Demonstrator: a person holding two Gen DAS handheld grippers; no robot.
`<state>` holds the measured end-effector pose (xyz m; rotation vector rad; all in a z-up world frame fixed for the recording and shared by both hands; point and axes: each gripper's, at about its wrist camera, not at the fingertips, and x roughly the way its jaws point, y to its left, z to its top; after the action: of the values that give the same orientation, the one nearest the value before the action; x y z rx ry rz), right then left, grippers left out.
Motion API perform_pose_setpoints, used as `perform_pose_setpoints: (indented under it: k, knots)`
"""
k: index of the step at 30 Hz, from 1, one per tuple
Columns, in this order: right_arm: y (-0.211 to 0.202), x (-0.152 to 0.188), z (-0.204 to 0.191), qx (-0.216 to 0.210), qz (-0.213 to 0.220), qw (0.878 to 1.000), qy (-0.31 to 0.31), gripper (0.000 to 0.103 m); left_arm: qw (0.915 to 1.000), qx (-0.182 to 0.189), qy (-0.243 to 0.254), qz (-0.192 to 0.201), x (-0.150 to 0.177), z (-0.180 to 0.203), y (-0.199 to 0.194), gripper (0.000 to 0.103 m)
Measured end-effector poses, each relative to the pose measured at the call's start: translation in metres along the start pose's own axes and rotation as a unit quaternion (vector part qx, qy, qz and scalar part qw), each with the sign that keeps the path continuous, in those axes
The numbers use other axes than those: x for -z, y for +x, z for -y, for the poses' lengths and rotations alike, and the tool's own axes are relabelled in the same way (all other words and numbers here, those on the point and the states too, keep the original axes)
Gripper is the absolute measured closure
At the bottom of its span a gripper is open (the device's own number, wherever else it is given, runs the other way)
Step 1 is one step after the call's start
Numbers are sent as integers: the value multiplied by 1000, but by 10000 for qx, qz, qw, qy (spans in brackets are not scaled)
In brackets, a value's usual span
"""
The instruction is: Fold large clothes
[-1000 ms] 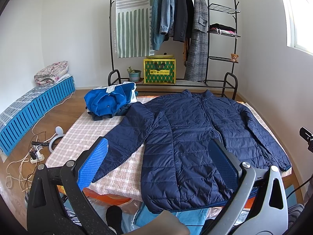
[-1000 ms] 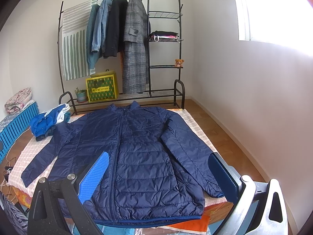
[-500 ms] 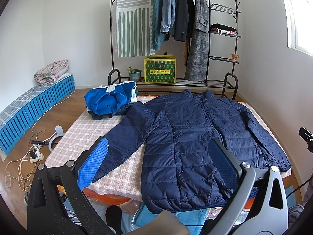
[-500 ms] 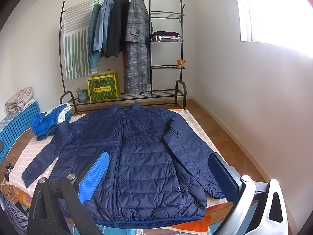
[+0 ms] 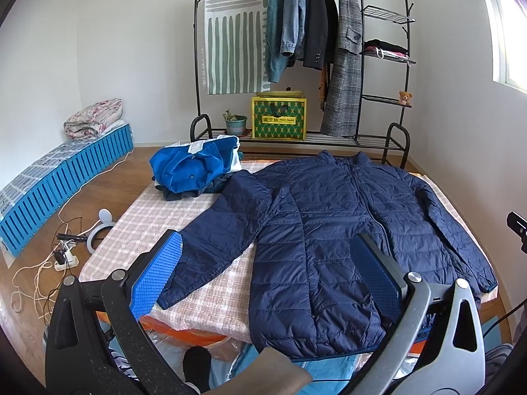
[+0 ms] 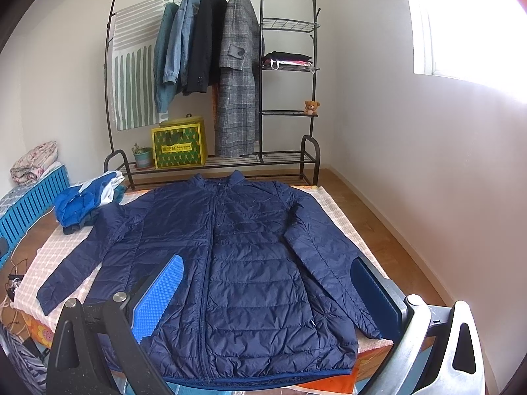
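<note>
A navy quilted jacket lies flat and zipped on a checked bed cover, collar toward the far rack, both sleeves spread outward. My left gripper hovers open above the near edge, over the jacket's left sleeve and hem, holding nothing. My right gripper is open too, held above the jacket's lower half, with its right finger over the right sleeve's cuff. Neither touches the fabric.
A heap of bright blue clothes sits at the bed's far left corner. Behind stands a black clothes rack with hanging coats and a yellow-green box. Cables lie on the wooden floor at left. A white wall runs along the right.
Both views have shifted only slightly; the right gripper has edged a little closer to the jacket. The jacket has not moved and both grippers remain open.
</note>
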<state>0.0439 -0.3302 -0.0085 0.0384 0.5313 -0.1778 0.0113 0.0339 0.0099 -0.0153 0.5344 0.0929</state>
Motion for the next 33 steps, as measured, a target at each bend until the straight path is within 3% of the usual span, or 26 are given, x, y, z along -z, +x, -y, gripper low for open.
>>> perform_pose_setpoints:
  k: [13, 17, 22, 27, 31, 33]
  knots:
    - [14, -19, -47, -154, 57, 9993, -326, 0, 9978, -655, -75, -9, -5, -57, 43, 0]
    - [21, -24, -72, -370, 89, 9980, -506, 0, 9982, -568, -132, -104, -14, -90, 64, 0]
    - [31, -24, -119, -858, 328, 9917, -900, 5, 9970, -748, -188, 50, -26, -134, 86, 0]
    - [47, -18, -184, -1914, 278, 9712, -1391, 17, 9942, -903, -416, 408, -39, -184, 109, 0]
    - [68, -6, -243, -2628, -174, 9507, -1639, 27, 9950, -779, -550, 298, -47, -216, 134, 8]
    - [80, 6, -281, -3092, -547, 9316, -1829, 36, 9953, -711, -606, 250, -46, -227, 143, 13]
